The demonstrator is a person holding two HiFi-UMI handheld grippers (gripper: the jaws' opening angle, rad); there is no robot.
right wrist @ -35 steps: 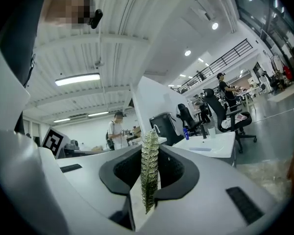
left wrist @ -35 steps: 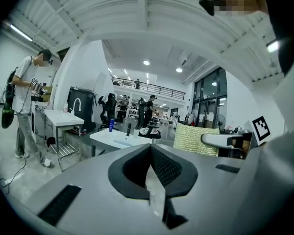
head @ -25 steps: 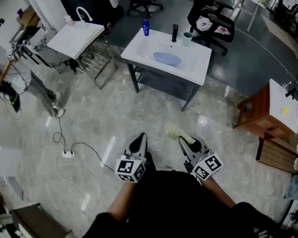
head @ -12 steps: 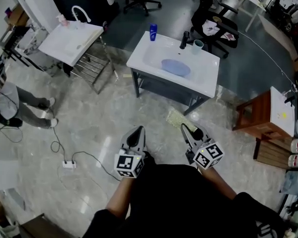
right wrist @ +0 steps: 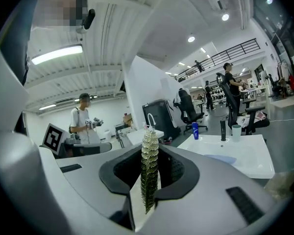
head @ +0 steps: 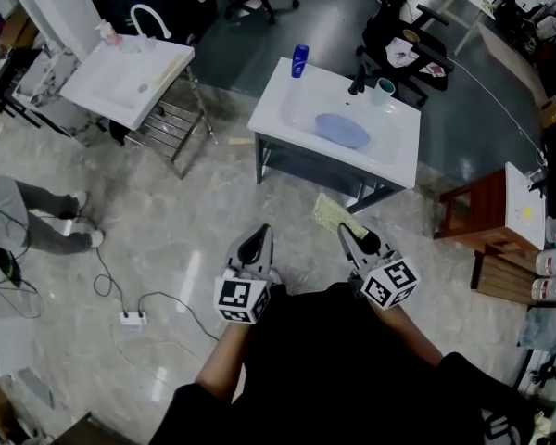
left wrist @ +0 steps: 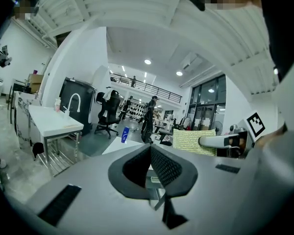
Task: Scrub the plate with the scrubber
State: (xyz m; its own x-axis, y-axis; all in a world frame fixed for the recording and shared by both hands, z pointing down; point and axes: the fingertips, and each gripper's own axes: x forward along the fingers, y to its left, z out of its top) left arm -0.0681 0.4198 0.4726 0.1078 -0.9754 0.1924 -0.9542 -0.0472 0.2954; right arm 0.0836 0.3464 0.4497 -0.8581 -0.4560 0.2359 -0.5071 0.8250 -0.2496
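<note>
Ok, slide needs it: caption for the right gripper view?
Right gripper shut on the scrubber, blue plate in the sink ahead.

Head view: high, steeply down. Gripper views: low, near level, forward. All share white table (head: 400, 148).

We have walked on toward the white sink table (head: 283, 109), which has drifted from 12 toward 1 o'clock and sits lower in the head view, its blue plate (head: 341, 131) with it. The scrubber (head: 332, 214) in the right gripper (head: 354, 236) now nearly meets the table's front legs, and the left gripper (head: 257, 240) has come forward beside it. The bystander (head: 37, 225) at 9 o'clock has slid to the edge (only legs show), and the power strip (head: 133, 319) has dropped toward 7 o'clock.
</note>
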